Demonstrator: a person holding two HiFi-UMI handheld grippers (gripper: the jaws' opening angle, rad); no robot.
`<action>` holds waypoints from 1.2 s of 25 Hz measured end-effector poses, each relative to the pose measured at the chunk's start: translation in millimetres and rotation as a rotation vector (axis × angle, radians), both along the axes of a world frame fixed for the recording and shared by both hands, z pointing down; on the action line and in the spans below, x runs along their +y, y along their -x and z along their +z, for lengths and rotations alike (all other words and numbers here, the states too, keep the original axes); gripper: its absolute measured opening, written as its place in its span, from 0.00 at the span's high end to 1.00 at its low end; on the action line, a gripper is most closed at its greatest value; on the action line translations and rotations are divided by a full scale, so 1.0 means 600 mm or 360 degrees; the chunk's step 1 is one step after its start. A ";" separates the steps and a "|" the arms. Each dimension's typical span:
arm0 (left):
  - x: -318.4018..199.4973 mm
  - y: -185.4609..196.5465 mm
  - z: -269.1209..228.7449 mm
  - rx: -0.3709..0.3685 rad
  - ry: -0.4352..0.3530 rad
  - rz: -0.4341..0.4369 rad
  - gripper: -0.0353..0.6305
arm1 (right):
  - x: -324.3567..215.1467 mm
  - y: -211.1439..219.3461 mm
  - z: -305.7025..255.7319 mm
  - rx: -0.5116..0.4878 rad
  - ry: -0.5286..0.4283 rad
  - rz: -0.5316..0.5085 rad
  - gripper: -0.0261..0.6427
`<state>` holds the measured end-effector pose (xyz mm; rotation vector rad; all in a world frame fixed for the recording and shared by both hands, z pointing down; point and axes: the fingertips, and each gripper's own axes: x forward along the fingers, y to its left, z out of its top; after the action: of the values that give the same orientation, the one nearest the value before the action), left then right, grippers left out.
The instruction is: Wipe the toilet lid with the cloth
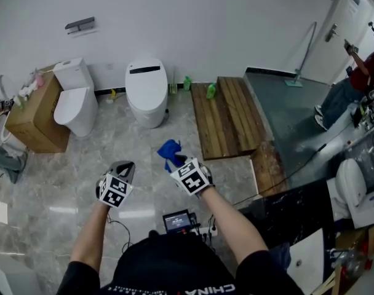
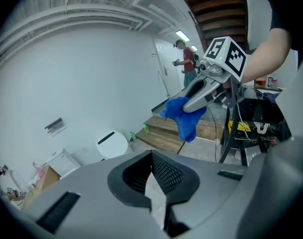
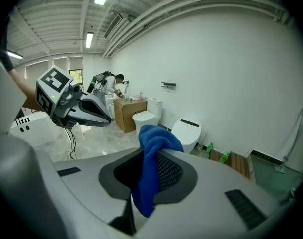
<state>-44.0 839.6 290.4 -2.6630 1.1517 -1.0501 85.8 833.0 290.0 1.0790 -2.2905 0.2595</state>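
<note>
In the head view the person stands on a grey, marble-patterned tiled floor (image 1: pixel 64 195) with both tools held out ahead and tipped downward. The right gripper (image 1: pixel 178 163) is clamped on a crumpled blue microfibre cloth (image 1: pixel 169 152), which hangs in the air well short of the toilets. Pinching it at one fold leaves the rest free to spread when it meets a surface, I judge. The left gripper (image 1: pixel 125 167) is closed with nothing in it, seemingly just held out of the way.

At the floor's far edge, against the white wall (image 1: pixel 205 23), stands the oval white toilet with its lid down (image 1: pixel 146 86). That lid is the thing to be wiped, and it is untouched. To its left are a second white toilet with a cistern (image 1: pixel 73 103) and a brown cardboard box (image 1: pixel 32 112). To its right lie green bottles (image 1: pixel 211 91) and a slatted wooden platform (image 1: pixel 230 115). Another person (image 1: pixel 362 72) stands at the far right by a door.

The left gripper view shows its dark meshed pads pressed together and empty. The right tool and its cloth are off to the upper right, and the oval toilet lies beyond.

The right gripper view shows the cloth pinched between the jaws, bunching above them and drooping below. The closed lid lies ahead past it, so the approach looks lined up. The floor is glossy and catches the ceiling lights.
</note>
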 end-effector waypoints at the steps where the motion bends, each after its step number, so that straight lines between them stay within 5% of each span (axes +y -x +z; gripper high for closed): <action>1: -0.001 0.000 0.002 -0.0001 0.0002 -0.0001 0.93 | 0.000 0.000 0.002 -0.0013 0.0006 0.0005 0.88; 14: -0.010 -0.049 0.004 0.0062 0.0035 -0.0024 0.93 | -0.004 -0.030 0.028 -0.0165 0.0035 0.0037 0.88; 30: -0.046 -0.069 0.059 -0.0035 0.0084 -0.0140 0.93 | -0.068 -0.098 0.066 -0.0167 0.0055 -0.0034 0.88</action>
<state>-2.7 812.2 325.8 -2.6556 1.2648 -1.1357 144.7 792.1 329.6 1.0455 -2.3795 0.3534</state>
